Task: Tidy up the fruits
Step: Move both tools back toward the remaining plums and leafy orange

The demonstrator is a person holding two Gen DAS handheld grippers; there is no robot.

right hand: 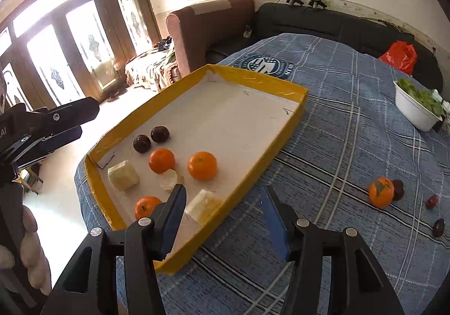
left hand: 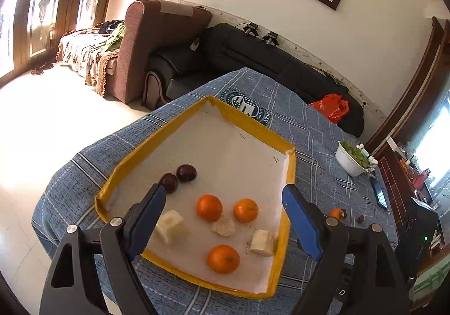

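Shallow cardboard tray (left hand: 281, 143), yellow-taped rim and matte white floor, on a blue plaid cloth (right hand: 351, 106). Inside, toward the near end: three glossy round oranges (left hand: 209, 207), two dark smooth plums (left hand: 186, 172) side by side at the left wall, three pale blocky peeled chunks (left hand: 168, 226) with rough cut faces. Out on the cloth, right of the tray: one more orange (right hand: 381, 192) touching a dark plum (right hand: 398, 189), two small dark red fruits (right hand: 432, 201) near them. White bowl (right hand: 413, 109) of leafy greens farther back.

Left gripper (left hand: 225, 202) above the tray's near end, blue-padded fingers spread wide, nothing between. Right gripper (right hand: 222, 202) over the tray's near right rim, fingers apart, empty.
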